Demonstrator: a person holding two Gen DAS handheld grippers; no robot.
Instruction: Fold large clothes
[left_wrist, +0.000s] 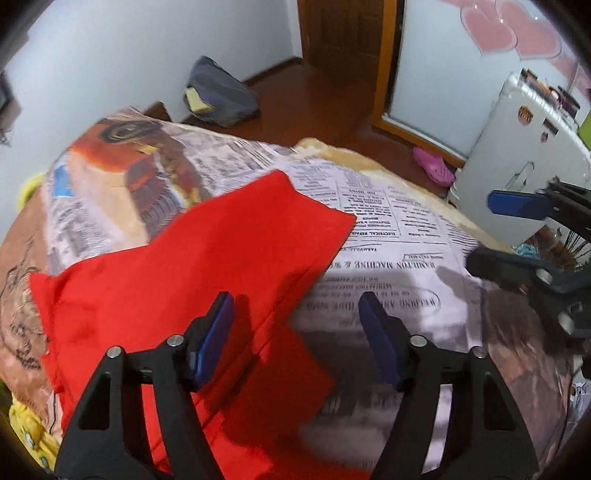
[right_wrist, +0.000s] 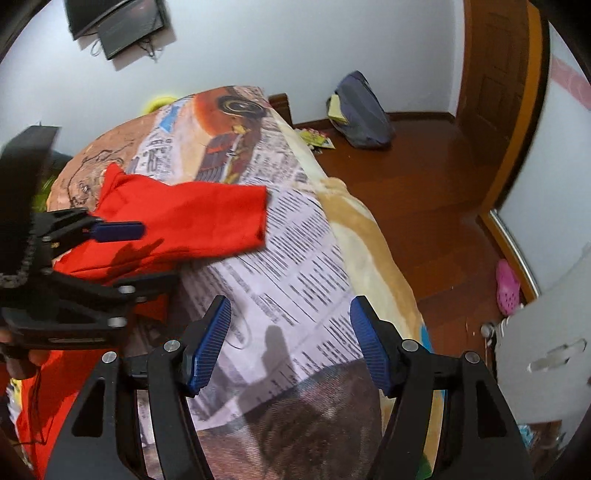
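Observation:
A large red garment (left_wrist: 207, 266) lies on a bed covered by a newspaper-print blanket (left_wrist: 388, 236). One sleeve stretches out flat to the far right. My left gripper (left_wrist: 295, 314) is open and empty, just above the garment's right edge. My right gripper (right_wrist: 290, 317) is open and empty above the bare blanket (right_wrist: 295, 251), to the right of the garment (right_wrist: 192, 221). Each gripper shows in the other's view: the right one (left_wrist: 517, 229) at the right edge, the left one (right_wrist: 122, 254) at the left, over the red cloth.
A white fridge (left_wrist: 517, 162) stands right of the bed. A blue-grey bag (left_wrist: 218, 96) and a pink slipper (left_wrist: 434, 166) lie on the wooden floor (right_wrist: 424, 192). A wooden door (right_wrist: 495, 74) is at the back. A dark screen (right_wrist: 118, 22) hangs on the wall.

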